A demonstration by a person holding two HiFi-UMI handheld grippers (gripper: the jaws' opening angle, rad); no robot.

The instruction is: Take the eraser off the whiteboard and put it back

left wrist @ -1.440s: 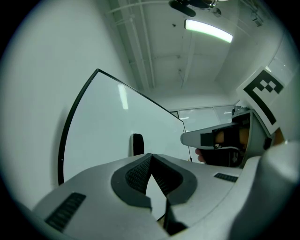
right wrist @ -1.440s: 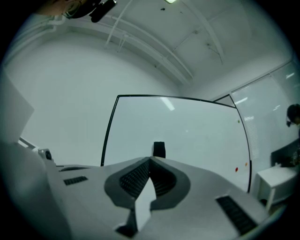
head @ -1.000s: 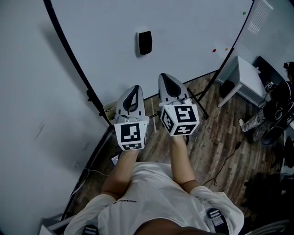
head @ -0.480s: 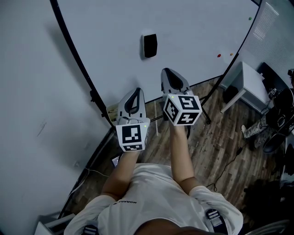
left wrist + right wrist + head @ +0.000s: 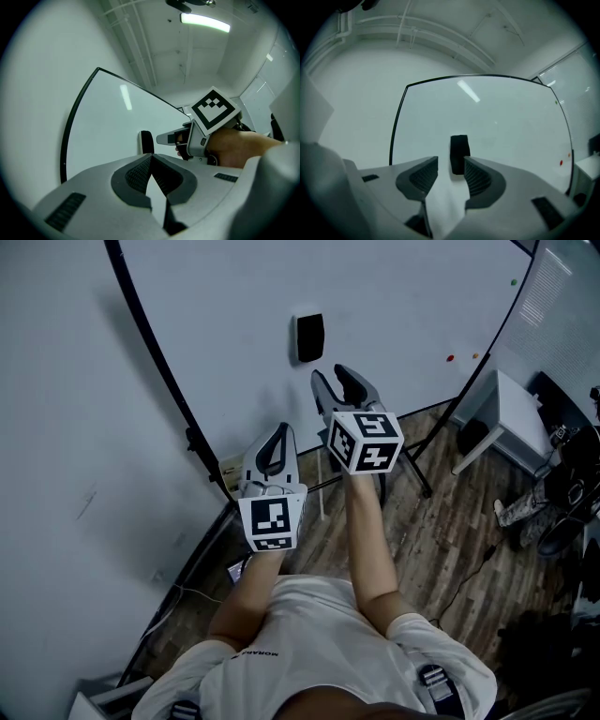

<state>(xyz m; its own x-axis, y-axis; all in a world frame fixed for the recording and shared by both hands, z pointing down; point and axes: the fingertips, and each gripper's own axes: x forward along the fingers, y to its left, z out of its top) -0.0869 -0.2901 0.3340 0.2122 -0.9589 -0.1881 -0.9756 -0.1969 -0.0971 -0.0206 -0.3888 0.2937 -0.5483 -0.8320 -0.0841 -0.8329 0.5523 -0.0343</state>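
Eraser [image 5: 309, 337], a black rectangular block, clings upright to the face of the large white whiteboard [image 5: 394, 296], roughly mid-width and in its lower part, well inside the thin black frame. It is untouched. The right gripper [image 5: 333, 379], a grey two-jaw tool topped by a cube with black-and-white square markers [image 5: 366, 440], points at the eraser from just below in the head view, close to it but apart from it. Its jaws have just been opening and stand spread. Nothing lies between them. In the right gripper view the eraser shows through the gap, beyond the tips and slightly nearer the right-hand jaw. The left gripper [image 5: 277, 432], of the same make with its own marker cube [image 5: 273, 522], is held lower and further from the board, beside the right forearm. Its jaws are pressed together with nothing in them. A small red dot [image 5: 450, 358] and a yellow dot [image 5: 474, 356] sit near the board's lower right edge, well apart from the eraser. A small white table [image 5: 511, 395] stands on the dark wood-plank floor [image 5: 450, 521] to the right of the board. The person wears a white T-shirt [image 5: 309, 643].
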